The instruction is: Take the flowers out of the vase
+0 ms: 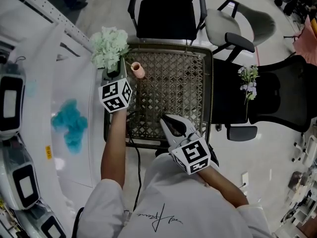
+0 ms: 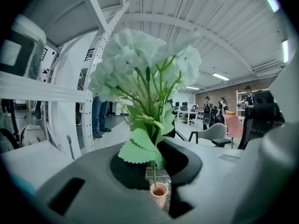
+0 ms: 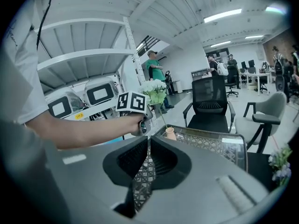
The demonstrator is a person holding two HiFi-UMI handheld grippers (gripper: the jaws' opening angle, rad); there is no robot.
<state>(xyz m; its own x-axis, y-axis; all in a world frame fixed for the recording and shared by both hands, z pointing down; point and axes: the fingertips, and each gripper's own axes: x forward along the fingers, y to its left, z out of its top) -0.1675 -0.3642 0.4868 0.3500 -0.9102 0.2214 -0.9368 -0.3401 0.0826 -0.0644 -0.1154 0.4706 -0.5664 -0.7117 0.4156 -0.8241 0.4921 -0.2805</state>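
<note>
A pale green hydrangea (image 1: 109, 46) rises above my left gripper (image 1: 115, 73), which is shut on its thin stem. In the left gripper view the bloom (image 2: 145, 73) fills the middle, and the stem (image 2: 153, 169) runs down between the jaws into the mouth of a small pink vase (image 2: 159, 192). The vase (image 1: 137, 69) stands at the far left corner of the lattice table (image 1: 198, 83). My right gripper (image 1: 171, 124) hovers over the table's near edge, shut with nothing in it. In the right gripper view (image 3: 149, 143) it faces the vase (image 3: 171, 133) and the flower (image 3: 154, 91).
A white-and-purple sprig (image 1: 247, 81) lies on a black chair seat to the right. A blue bloom (image 1: 72, 123) lies on the white surface at left. A black office chair (image 1: 167, 9) and a grey chair (image 1: 237, 26) stand behind the table.
</note>
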